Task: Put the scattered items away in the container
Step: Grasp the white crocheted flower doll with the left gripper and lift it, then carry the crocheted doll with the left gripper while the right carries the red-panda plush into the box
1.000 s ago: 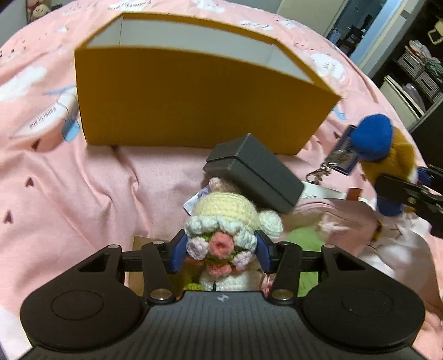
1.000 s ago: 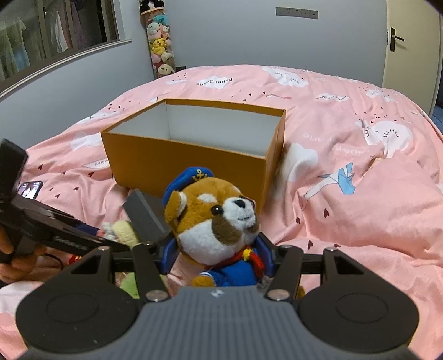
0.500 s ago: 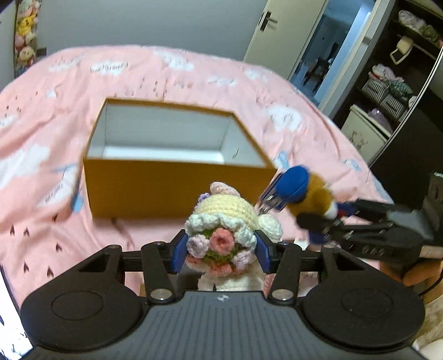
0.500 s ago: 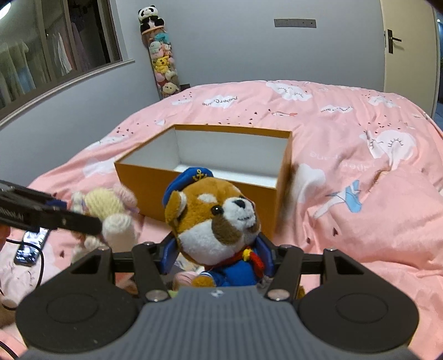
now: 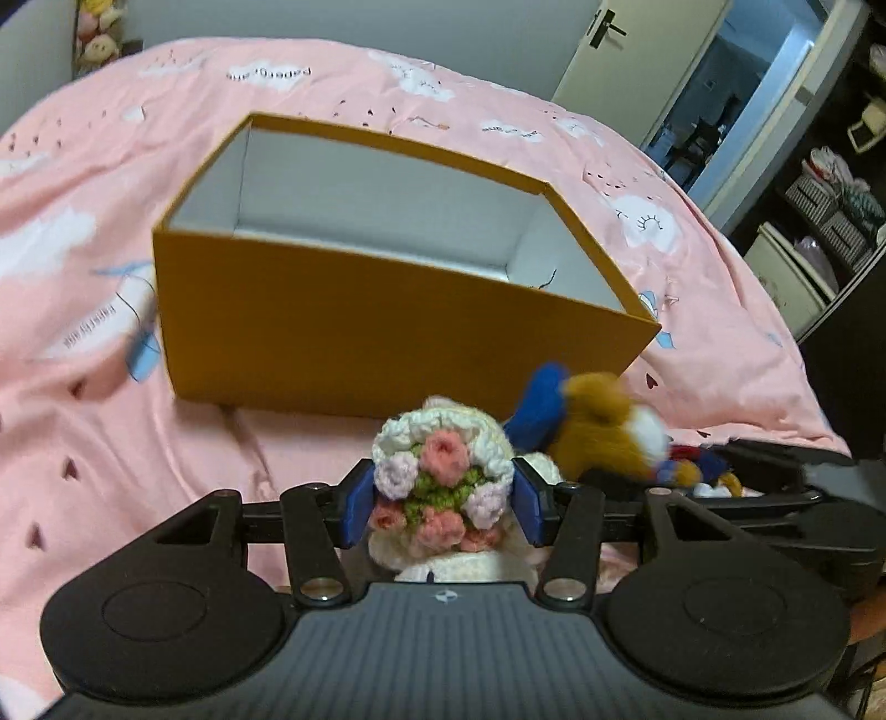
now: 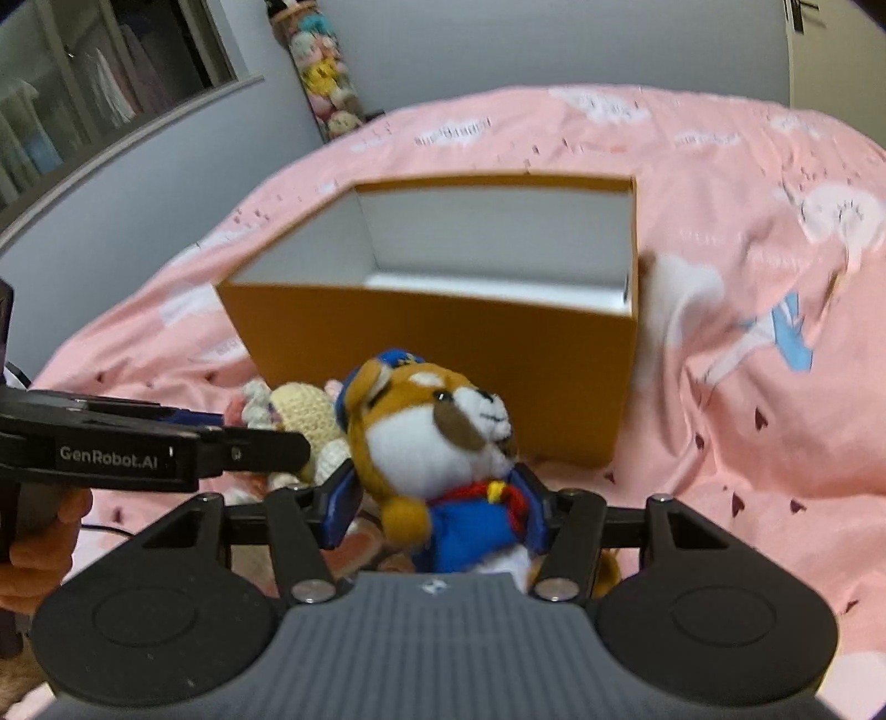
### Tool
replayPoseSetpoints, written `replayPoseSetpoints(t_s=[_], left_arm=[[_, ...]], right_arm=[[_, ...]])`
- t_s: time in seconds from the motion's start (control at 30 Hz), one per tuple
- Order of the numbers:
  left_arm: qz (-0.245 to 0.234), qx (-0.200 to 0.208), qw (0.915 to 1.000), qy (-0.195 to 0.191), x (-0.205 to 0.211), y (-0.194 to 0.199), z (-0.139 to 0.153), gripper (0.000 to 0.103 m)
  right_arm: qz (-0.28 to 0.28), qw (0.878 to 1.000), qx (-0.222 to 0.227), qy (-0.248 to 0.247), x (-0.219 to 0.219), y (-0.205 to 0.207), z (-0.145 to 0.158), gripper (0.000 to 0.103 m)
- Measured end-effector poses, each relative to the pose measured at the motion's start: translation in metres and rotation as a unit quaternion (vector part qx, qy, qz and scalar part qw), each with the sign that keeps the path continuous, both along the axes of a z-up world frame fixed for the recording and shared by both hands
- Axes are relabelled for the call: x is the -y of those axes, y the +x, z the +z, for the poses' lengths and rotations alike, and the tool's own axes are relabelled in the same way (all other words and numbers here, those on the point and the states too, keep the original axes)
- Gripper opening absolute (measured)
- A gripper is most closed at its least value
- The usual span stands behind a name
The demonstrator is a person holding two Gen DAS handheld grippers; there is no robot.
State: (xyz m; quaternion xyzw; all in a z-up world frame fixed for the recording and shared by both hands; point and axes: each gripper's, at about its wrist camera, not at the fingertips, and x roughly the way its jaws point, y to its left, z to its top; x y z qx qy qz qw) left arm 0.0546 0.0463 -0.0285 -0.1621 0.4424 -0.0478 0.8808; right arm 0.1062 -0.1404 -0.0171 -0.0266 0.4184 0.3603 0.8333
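Note:
An open orange box [image 5: 387,327] with a white inside stands on the pink bed; it also shows in the right wrist view [image 6: 443,354]. My left gripper [image 5: 440,501] is shut on a crocheted doll with a flower crown [image 5: 443,476], held just short of the box's near wall. My right gripper [image 6: 437,512] is shut on a plush dog in a blue sailor suit [image 6: 437,443], held beside the doll. The dog [image 5: 603,432] shows at the right in the left wrist view. The doll [image 6: 304,415] and the left gripper's fingers [image 6: 243,446] show at the left in the right wrist view.
The pink bedspread [image 5: 83,432] spreads around the box. A column of plush toys [image 6: 326,83] stands by the far wall. A door [image 5: 626,50] and shelves [image 5: 830,210] lie to the right. A hand [image 6: 39,548] holds the left gripper.
Both grippers have lifted their toys off the bed and moved toward the box, which now looms larger. The dog has tilted to the right. The dark box seen earlier is out of view.

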Motion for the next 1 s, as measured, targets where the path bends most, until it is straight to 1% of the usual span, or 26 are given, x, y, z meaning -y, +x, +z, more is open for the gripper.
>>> replayPoseSetpoints(t_s=[0.1, 0.2, 0.3, 0.4, 0.53, 0.63, 0.73, 0.9, 1.0], left_arm=[[-0.007, -0.004, 1.0000, -0.004, 0.002, 0.001, -0.006, 0.064], [-0.011, -0.005, 0.9999, 0.005, 0.005, 0.000, -0.006, 0.067], [-0.022, -0.013, 0.9995, 0.019, 0.010, -0.003, 0.000, 0.071], [-0.041, -0.027, 0.9982, 0.032, 0.015, -0.006, 0.004, 0.075], [-0.060, -0.062, 0.9962, 0.016, 0.015, -0.009, 0.004, 0.076], [-0.073, -0.074, 0.9945, 0.010, 0.016, -0.015, 0.005, 0.076], [-0.087, -0.080, 0.9929, 0.014, 0.017, -0.021, 0.008, 0.077], [-0.123, -0.087, 0.9871, 0.054, 0.024, -0.026, 0.009, 0.077], [-0.132, -0.101, 0.9847, 0.052, 0.024, -0.022, 0.002, 0.077]], right_arm=[[-0.005, 1.000, -0.009, -0.013, -0.001, 0.004, -0.011, 0.060], [-0.004, 1.000, -0.013, -0.020, 0.001, 0.005, -0.013, 0.063], [0.009, 0.999, -0.008, -0.030, 0.001, 0.004, -0.010, 0.066], [0.031, 0.999, 0.007, -0.044, 0.001, 0.001, -0.004, 0.066], [0.064, 0.996, 0.017, -0.052, 0.000, 0.000, 0.003, 0.066], [0.075, 0.995, 0.017, -0.066, -0.003, 0.001, 0.004, 0.066], [0.076, 0.994, 0.004, -0.073, -0.002, 0.003, 0.004, 0.066], [0.065, 0.996, -0.031, -0.060, 0.004, 0.012, 0.003, 0.066], [0.061, 0.995, -0.048, -0.055, 0.006, 0.017, 0.003, 0.066]])
